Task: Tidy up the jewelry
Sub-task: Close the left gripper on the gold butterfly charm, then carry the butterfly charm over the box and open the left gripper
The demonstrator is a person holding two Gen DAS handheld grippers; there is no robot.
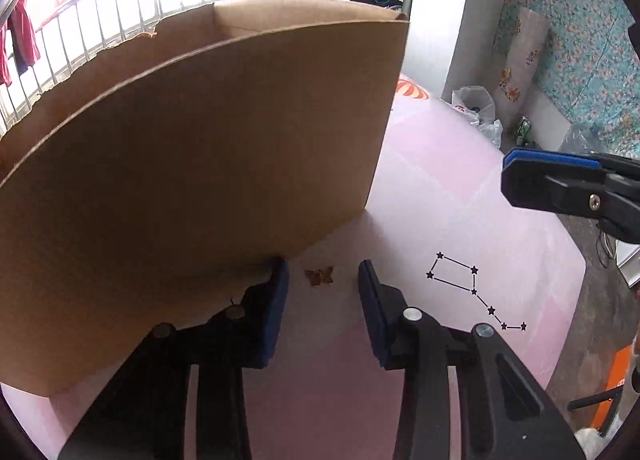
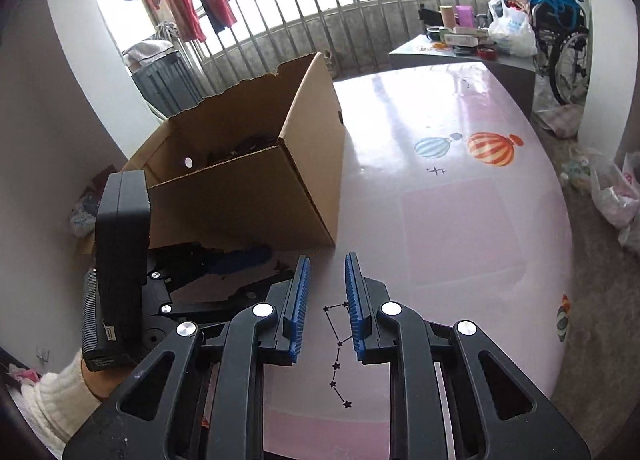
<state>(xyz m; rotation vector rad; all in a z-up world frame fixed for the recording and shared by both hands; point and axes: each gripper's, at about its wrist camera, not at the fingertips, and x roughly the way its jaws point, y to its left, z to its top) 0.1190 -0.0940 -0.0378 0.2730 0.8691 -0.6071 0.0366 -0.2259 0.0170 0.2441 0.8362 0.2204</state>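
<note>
A small gold butterfly ornament (image 1: pixel 319 276) lies on the pink table (image 1: pixel 440 180) just in front of a cardboard box (image 1: pixel 200 140). My left gripper (image 1: pixel 323 272) hangs low over it, open, one blue pad on each side of the butterfly and neither touching it. Its left finger sits against the box wall. My right gripper (image 2: pixel 327 260) is open with nothing between its pads, above the star drawing (image 2: pixel 338 344) on the table. It also shows at the right edge of the left wrist view. The box (image 2: pixel 248 180) is open on top with dark items inside.
A hand in a white sleeve (image 2: pixel 60 392) holds the left gripper's body (image 2: pixel 120 260) beside the box. Balloon pictures (image 2: pixel 490 148) mark the tabletop. Beyond the table stand a railing (image 2: pixel 360 0), a cluttered side table (image 2: pixel 460 44), a wheelchair (image 2: pixel 568 44) and plastic bags (image 2: pixel 616 188) on the floor.
</note>
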